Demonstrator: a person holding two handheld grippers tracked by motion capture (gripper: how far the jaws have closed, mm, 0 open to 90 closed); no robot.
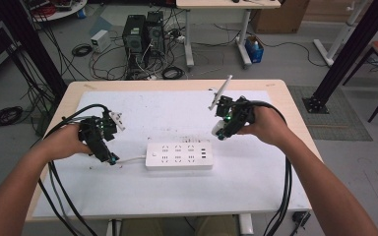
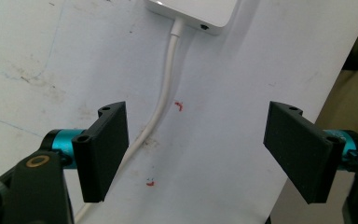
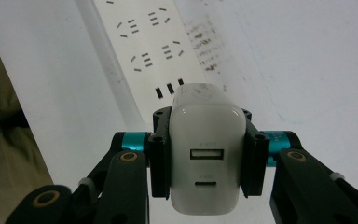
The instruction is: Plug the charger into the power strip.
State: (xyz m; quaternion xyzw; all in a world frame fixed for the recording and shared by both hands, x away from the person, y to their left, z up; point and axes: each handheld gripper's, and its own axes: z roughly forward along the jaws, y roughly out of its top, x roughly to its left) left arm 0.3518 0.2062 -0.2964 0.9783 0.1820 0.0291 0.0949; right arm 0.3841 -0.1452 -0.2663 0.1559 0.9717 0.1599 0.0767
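The right gripper [image 3: 206, 158] is clamped on a white charger [image 3: 205, 154], one jaw pressed to each side; two ports show on the face turned to the camera, while its prongs are hidden on the far side. In the high view the charger [image 1: 218, 129] is a small white patch above the table [image 1: 275, 88], toward the right edge, just beyond the right end of the power strip [image 1: 178, 156]. The strip lies near the table's middle; its sockets are too small to count there. The left gripper [image 2: 196, 154] has its jaws apart, with nothing between them, above the strip's cord [image 2: 161, 112], near the left edge. The cord's far end is cut off.
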